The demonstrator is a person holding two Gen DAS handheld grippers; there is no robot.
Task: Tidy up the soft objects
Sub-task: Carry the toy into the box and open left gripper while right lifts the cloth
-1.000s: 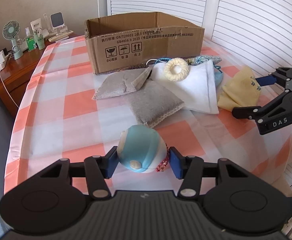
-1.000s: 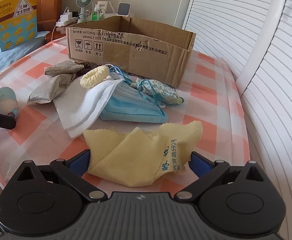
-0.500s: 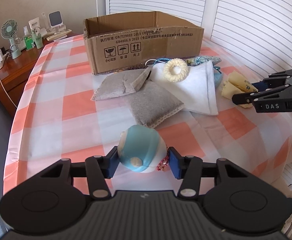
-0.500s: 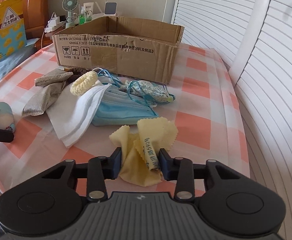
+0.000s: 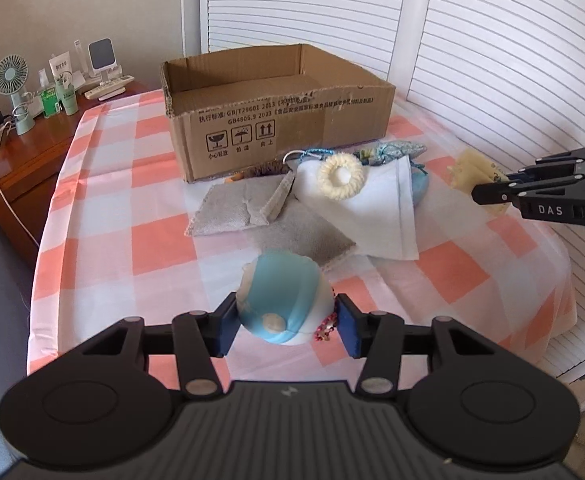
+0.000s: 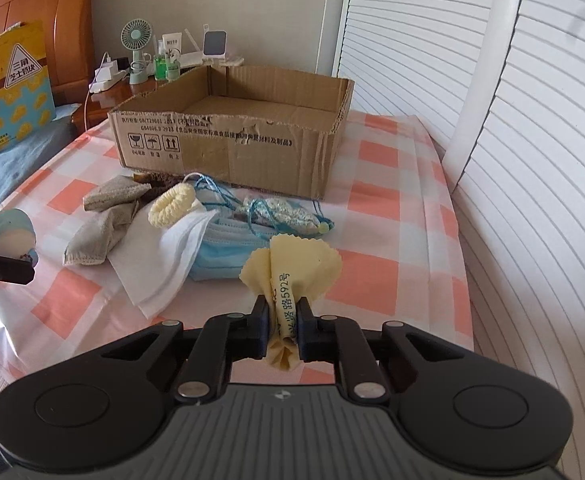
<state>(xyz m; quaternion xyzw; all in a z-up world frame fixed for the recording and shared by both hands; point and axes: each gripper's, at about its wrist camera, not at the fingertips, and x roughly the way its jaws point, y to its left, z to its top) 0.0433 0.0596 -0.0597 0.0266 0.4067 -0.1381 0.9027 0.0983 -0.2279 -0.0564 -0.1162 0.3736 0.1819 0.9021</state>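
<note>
Yellow lens cloth, pinked edges, blue printed text, bunched into a vertical roll and lifted clear of the checkered tablecloth, in front of the open cardboard box. Right gripper: jaws nearly closed, pinching the cloth's middle. Left gripper: jaws part open, blue pads clamped on both sides of a blue-and-white plush doll, near the table's front edge. Gray pouches, white cloth and cream knitted ring lie piled by the box.
</note>
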